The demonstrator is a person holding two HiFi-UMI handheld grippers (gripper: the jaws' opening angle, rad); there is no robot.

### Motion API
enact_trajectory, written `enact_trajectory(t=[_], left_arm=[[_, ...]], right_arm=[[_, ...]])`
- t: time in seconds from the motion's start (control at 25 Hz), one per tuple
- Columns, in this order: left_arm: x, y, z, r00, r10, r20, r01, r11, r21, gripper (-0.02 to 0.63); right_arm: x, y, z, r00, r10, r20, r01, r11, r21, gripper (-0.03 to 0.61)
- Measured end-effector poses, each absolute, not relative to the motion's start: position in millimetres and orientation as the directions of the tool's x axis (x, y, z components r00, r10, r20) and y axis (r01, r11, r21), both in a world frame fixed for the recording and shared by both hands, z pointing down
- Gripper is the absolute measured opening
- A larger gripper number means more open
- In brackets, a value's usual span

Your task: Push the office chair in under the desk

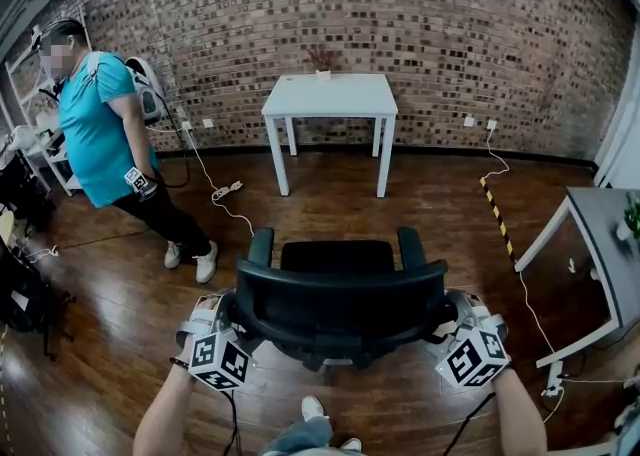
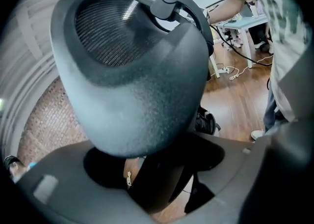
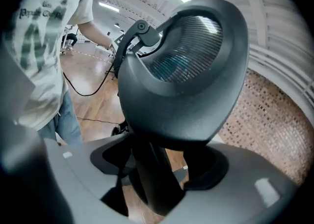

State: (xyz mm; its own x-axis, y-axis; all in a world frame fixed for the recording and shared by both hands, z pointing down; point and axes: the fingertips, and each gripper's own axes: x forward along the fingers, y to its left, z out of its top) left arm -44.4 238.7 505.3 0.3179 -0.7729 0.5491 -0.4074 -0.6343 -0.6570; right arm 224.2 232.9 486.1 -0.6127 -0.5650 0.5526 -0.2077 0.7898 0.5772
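Note:
A black office chair (image 1: 340, 289) stands on the wood floor with its back toward me, some way short of the white desk (image 1: 330, 96) at the brick wall. My left gripper (image 1: 222, 319) is at the backrest's left end and my right gripper (image 1: 458, 316) at its right end. Each stands wide open with the backrest's rim between its jaws. In the left gripper view the backrest's mesh and rim (image 2: 137, 70) fill the frame, and in the right gripper view they (image 3: 186, 85) do the same. The pads are hidden, and I see no pad pressing on the rim.
A person in a teal shirt (image 1: 100, 124) stands at the left by shelving. A cable and power strip (image 1: 225, 189) lie on the floor left of the desk. Striped tape (image 1: 497, 214) runs toward a grey table (image 1: 600, 234) at the right. A dark bag (image 1: 20, 294) sits far left.

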Motion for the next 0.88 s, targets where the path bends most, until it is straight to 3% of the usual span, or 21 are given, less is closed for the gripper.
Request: enact_trajectory(t=[0.64,0.76,0.88], left_arm=[[-58.9,114.4,507.0,0.291,-0.782,0.552,-0.32,-0.623,-0.714,0.293],[-66.1,90.4,515.3,0.269,-0.784,0.559,-0.264,-0.618,-0.74,0.23],[-68.5,68.8,516.6,0.278,-0.778,0.564,-0.242,-0.625,-0.743,0.218]], right_arm=[[216.0,94.3,496.7,-0.514,-0.635,0.576,-0.202,0.742,0.639,0.324],[211.4,69.0,502.8,-0.486,-0.64,0.596,-0.2,0.745,0.637,0.321],[210.3,46.9,505.8,-0.464,-0.643,0.609,-0.205,0.747,0.633,0.318]])
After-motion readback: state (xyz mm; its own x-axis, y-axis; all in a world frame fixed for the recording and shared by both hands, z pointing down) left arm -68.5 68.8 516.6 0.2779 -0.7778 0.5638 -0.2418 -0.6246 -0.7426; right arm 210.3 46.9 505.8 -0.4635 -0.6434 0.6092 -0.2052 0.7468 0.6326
